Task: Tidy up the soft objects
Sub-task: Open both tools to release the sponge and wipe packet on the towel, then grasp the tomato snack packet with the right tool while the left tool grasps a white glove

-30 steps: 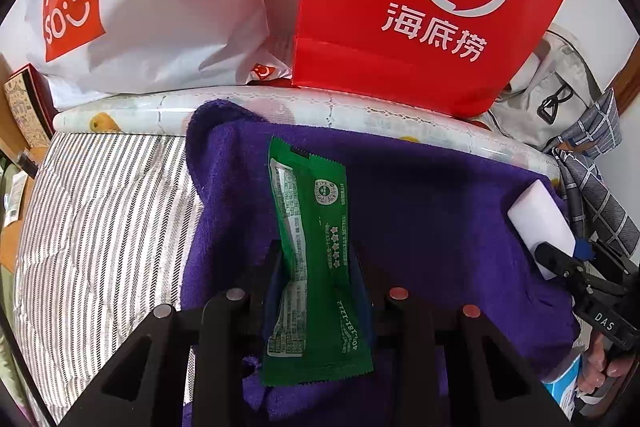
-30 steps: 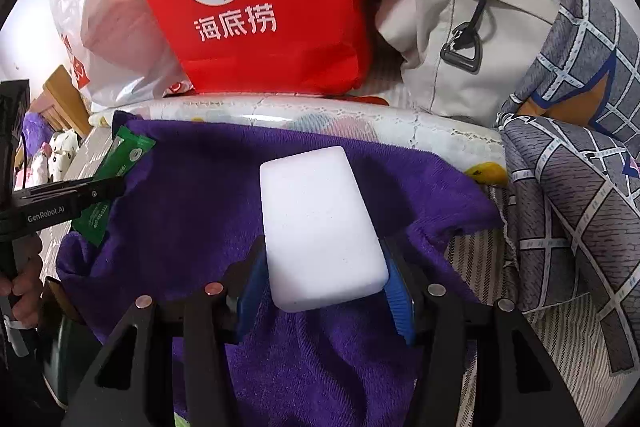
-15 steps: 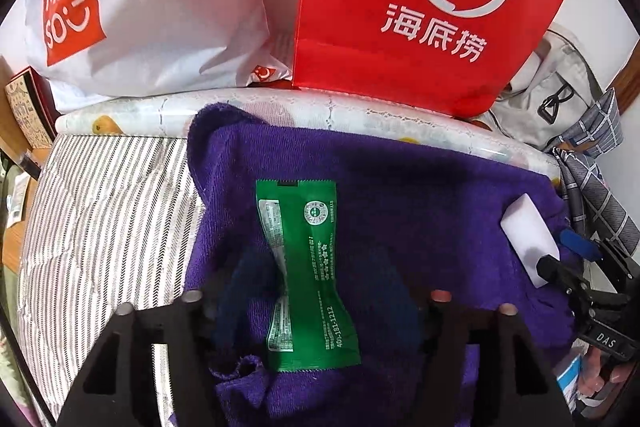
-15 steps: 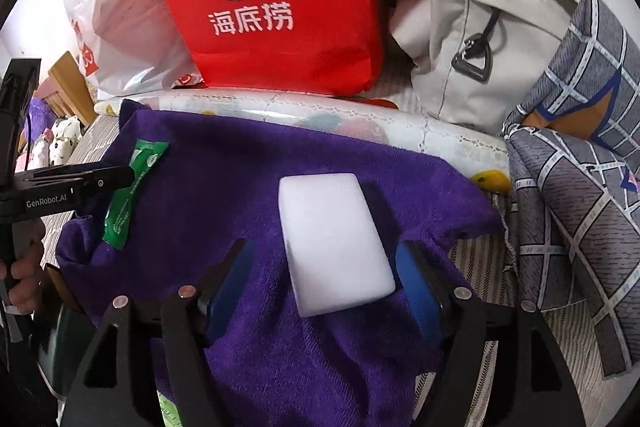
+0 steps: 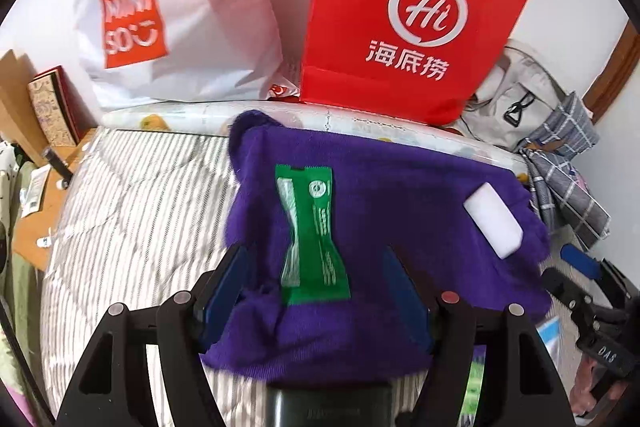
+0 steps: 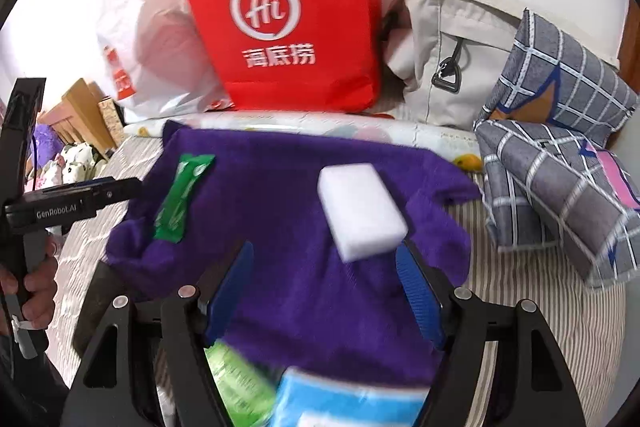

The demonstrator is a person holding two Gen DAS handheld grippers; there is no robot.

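Note:
A purple towel (image 5: 400, 211) (image 6: 280, 195) lies spread on the striped bed. On its left half rests a green packet (image 5: 312, 235) (image 6: 182, 195), free, just beyond my open left gripper (image 5: 316, 279). A white sponge block (image 6: 360, 211) (image 5: 494, 221) sits on the towel's right half, ahead of my open right gripper (image 6: 326, 279), whose blue pads (image 6: 416, 295) stand apart from it. Neither gripper holds anything. A hand grips the left gripper's handle at the left edge of the right wrist view.
A red paper bag (image 5: 412, 15) and a white plastic bag (image 5: 168, 19) stand behind the towel. A beige backpack (image 6: 448, 51) and checked grey cushions (image 6: 560, 167) lie at the right. A blue-and-white pack (image 6: 344, 399) and a green pack (image 6: 240, 383) lie near the right gripper.
Both grippers opened, leaving the green packet and the white sponge on the towel, then pulled back and up from them.

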